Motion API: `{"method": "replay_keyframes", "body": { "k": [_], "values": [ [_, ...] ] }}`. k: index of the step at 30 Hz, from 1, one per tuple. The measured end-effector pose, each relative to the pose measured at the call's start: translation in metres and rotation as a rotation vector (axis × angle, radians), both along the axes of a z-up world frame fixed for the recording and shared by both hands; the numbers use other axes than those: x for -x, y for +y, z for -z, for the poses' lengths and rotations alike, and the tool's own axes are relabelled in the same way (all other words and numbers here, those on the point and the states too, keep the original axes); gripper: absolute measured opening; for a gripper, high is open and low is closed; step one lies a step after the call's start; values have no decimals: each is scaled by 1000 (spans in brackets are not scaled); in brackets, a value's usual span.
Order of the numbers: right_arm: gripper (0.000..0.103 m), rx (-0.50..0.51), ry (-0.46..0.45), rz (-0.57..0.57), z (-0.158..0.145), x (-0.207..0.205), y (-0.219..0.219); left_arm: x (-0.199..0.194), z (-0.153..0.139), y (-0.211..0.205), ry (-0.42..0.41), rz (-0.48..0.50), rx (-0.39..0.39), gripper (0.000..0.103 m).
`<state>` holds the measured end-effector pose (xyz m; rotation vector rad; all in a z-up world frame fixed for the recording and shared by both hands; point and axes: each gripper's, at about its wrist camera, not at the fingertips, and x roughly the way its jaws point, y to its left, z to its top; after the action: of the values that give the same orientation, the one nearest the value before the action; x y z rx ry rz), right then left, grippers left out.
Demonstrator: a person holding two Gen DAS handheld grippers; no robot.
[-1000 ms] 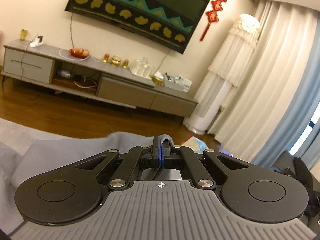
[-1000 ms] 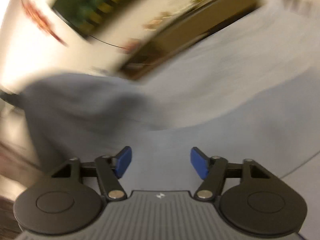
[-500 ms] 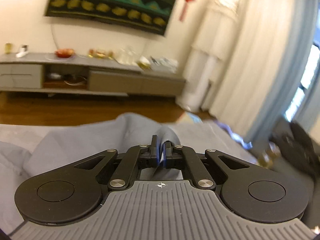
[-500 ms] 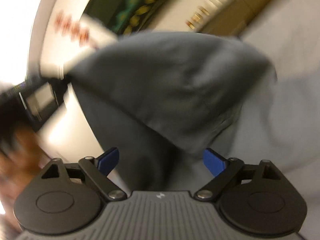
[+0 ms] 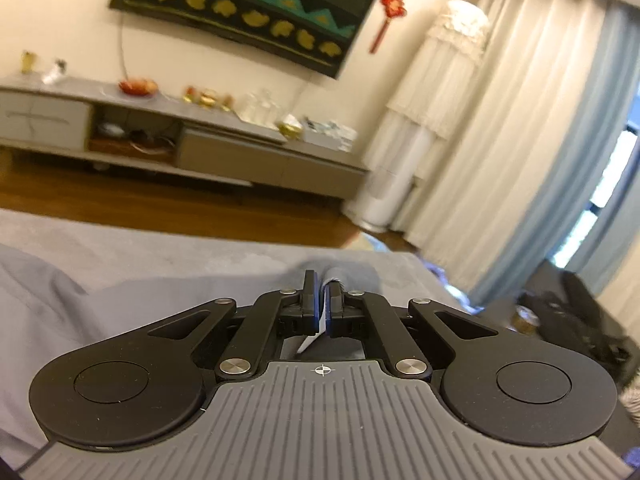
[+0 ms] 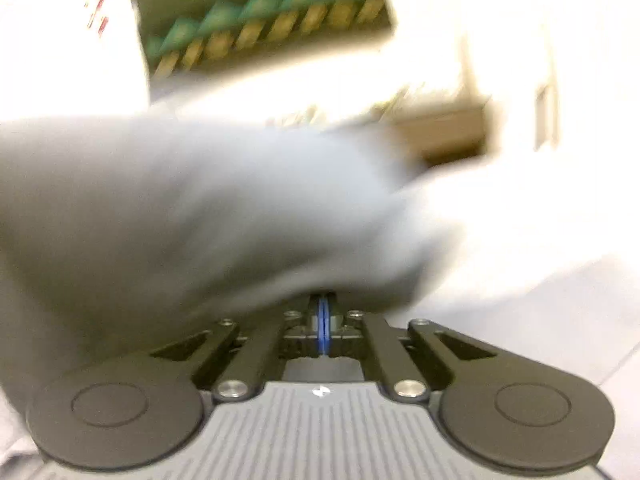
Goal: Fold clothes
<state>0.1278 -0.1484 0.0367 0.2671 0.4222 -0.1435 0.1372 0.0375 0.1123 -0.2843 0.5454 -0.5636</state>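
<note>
**While both grippers pinch grey cloth, the fold waits to be carried over**

Because the grey garment [image 5: 120,292] lies spread low to the left gripper's [image 5: 321,298] left and runs up into its tips, that gripper has its jaws clamped on a bunched hem. The right gripper [image 6: 323,312] is likewise closed on cloth, which billows soft and blurred just ahead of it (its long axis cannot be told). Underneath is a matte grey bed [image 5: 180,236]; beyond, a wooden floor [image 5: 120,196].
</note>
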Motion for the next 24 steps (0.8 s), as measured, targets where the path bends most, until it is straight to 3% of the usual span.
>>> {"method": "replay_keyframes", "body": {
  "k": [2, 5, 6, 8, 10, 13, 14, 15, 20, 21, 24],
  "values": [
    [6, 50, -58, 94, -19, 19, -43, 4, 14, -19, -7, 57, -108, 0],
    [17, 22, -28, 97, -24, 40, -88, 3, 50, -56, -87, -2, -366, 0],
    [27, 13, 3, 51, -17, 43, -89, 0, 62, -67, -100, -6, -409, 0],
    [63, -24, 79, -91, 8, 44, -70, -6, 82, -81, -102, 16, -456, 1],
    [67, -52, 131, -130, 29, 36, -60, -6, 93, -93, -120, 50, -509, 1],
    [68, -79, 205, -156, 58, 23, -53, 4, 100, -110, -218, 141, -617, 14],
    [68, -88, 230, -165, 67, 18, -51, 11, 104, -117, -287, 175, -688, 21],
    [68, -99, 245, -156, 73, 10, -55, 19, 110, -124, -372, 208, -777, 22],
    [68, -242, 274, -91, 84, 10, -84, 52, 178, -147, -964, 421, -1402, 23],
    [68, -265, 279, -86, 89, 10, -88, 57, 192, -148, -1067, 479, -1493, 23],
    [68, -293, 286, -87, 102, 15, -89, 66, 218, -147, -1242, 671, -1579, 23]
  ]
}}
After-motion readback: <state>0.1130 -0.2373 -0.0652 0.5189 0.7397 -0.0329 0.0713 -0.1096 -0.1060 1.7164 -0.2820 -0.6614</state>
